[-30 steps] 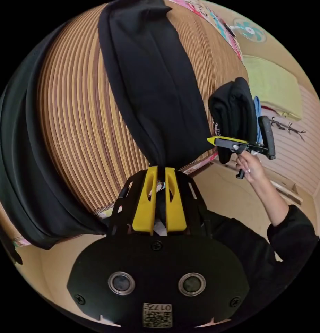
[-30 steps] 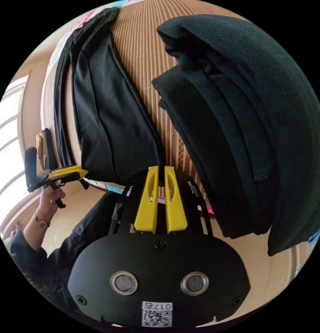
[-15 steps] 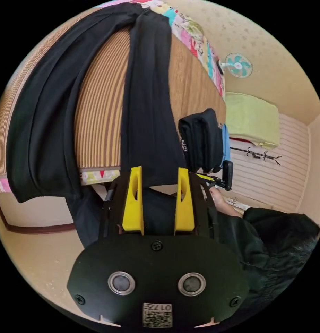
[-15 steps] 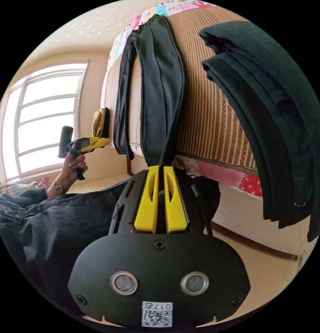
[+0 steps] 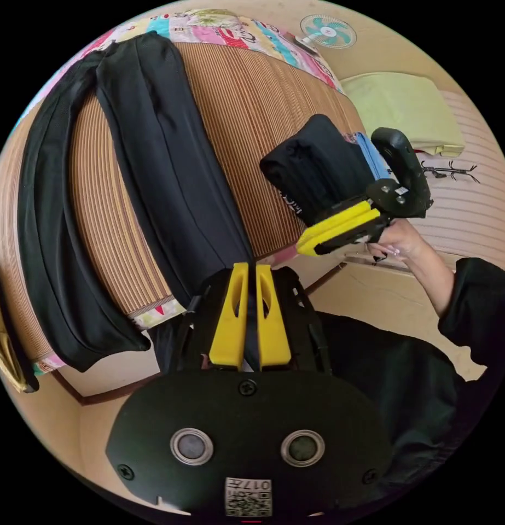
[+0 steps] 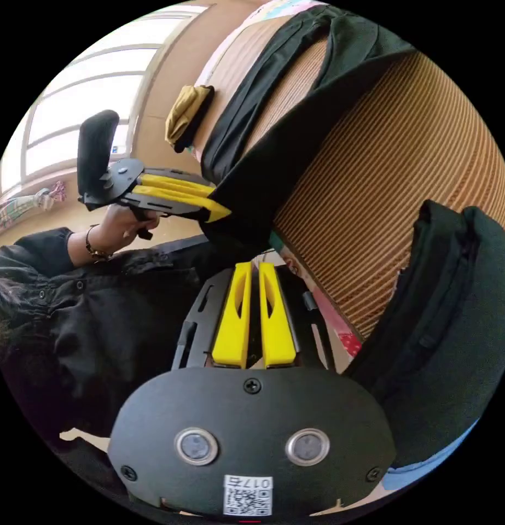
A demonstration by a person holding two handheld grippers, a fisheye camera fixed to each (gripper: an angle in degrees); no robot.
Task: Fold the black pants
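Currently black pants (image 5: 170, 164) lie lengthwise on the bed (image 5: 252, 109)'s striped mat, cuffs at the edge. Left hand-held gripper (image 5: 247, 273) clenched on one cuff; right hand-held gripper (image 6: 251, 273) closed, grasp unclear. Risk: thin hem slips out, or legs drag askew toward folded stack (image 5: 318, 164).

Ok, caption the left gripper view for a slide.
Left gripper shut on black pants draped over a striped mat.

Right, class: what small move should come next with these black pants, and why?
Probably open the right gripper and bring it to the leg end beside the left gripper. The left looks shut on the black pants there; the right is shut, apart from them.
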